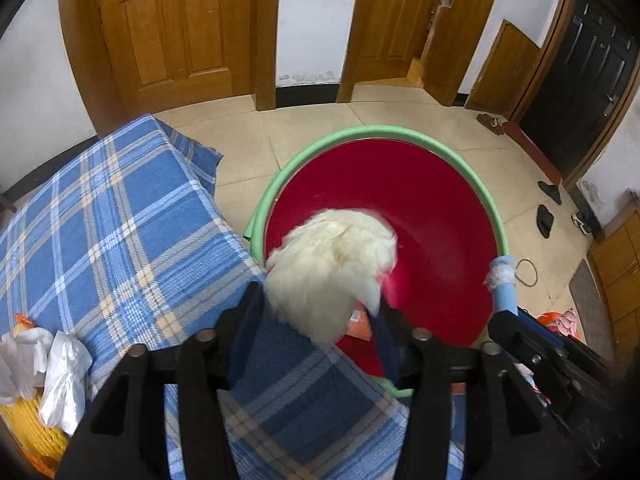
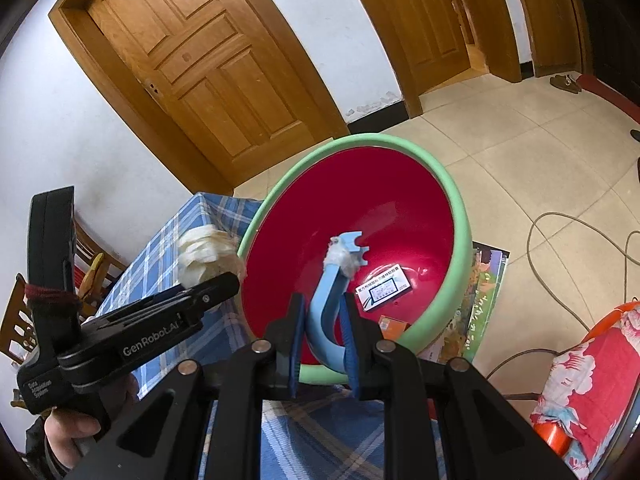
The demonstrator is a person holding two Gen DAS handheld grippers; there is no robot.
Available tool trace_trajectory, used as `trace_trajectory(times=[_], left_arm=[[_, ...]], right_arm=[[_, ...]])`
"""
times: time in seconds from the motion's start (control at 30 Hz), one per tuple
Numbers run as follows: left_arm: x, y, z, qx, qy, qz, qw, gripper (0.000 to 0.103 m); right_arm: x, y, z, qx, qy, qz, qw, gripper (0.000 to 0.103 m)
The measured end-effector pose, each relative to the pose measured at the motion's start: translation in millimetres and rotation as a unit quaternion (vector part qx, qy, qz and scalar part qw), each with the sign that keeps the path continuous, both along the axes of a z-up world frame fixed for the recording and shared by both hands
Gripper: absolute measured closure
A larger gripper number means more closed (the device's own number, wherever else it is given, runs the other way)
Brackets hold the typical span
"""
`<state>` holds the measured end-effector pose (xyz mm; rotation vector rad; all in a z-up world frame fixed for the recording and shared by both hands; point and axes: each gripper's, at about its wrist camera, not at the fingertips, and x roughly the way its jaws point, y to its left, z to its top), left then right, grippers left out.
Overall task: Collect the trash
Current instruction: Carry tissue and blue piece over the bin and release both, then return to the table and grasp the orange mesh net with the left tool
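A red basin with a green rim (image 1: 400, 130) (image 2: 452, 208) stands on the floor against the edge of the table. My left gripper (image 1: 316, 312) is shut on a crumpled white wad of paper (image 1: 332, 268) and holds it over the basin's near rim; the wad also shows in the right wrist view (image 2: 206, 258). My right gripper (image 2: 322, 320) is shut on a curved light-blue plastic piece (image 2: 330, 300) with white wrap near its tip, held over the basin; its tip shows in the left wrist view (image 1: 502, 280). A white printed box (image 2: 384, 286) and an orange packet (image 2: 390, 326) lie inside the basin.
The table has a blue plaid cloth (image 1: 120, 220). White plastic bags (image 1: 60, 380) and yellow foam netting (image 1: 28, 428) lie at its left edge. Wooden doors (image 1: 176, 28), slippers (image 1: 546, 216), a cable (image 2: 560, 232), a picture mat (image 2: 480, 304) and a red floral cushion (image 2: 592, 380) surround the basin.
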<state>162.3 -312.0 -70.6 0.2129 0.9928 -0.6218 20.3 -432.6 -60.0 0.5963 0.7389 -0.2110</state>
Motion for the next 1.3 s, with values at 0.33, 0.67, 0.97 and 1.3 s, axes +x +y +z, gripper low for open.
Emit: trace_trajectory(times=[0.33, 0.67, 0.97, 1.3], left_arm=[[2, 10, 5, -0.01, -0.003, 0.01, 0.9999, 0.041], [-2, 38, 14, -0.026, -0.002, 0.041, 0.9988, 0.041], [-14, 61, 32, -0.046, -0.012, 0.057, 0.9972, 0.041], [-35, 99, 49, -0.053, -0.027, 0.087, 0.9945, 0.041]], right_arm=[[5, -2, -1, -0.004, 0.004, 0.0, 1.0, 0.081], [8, 0, 4, -0.008, -0.011, 0.01, 1.0, 0.057], [-5, 10, 18, -0.011, -0.025, 0.011, 1.0, 0.053], [-16, 35, 30, -0.011, -0.034, 0.033, 0.999, 0.042]])
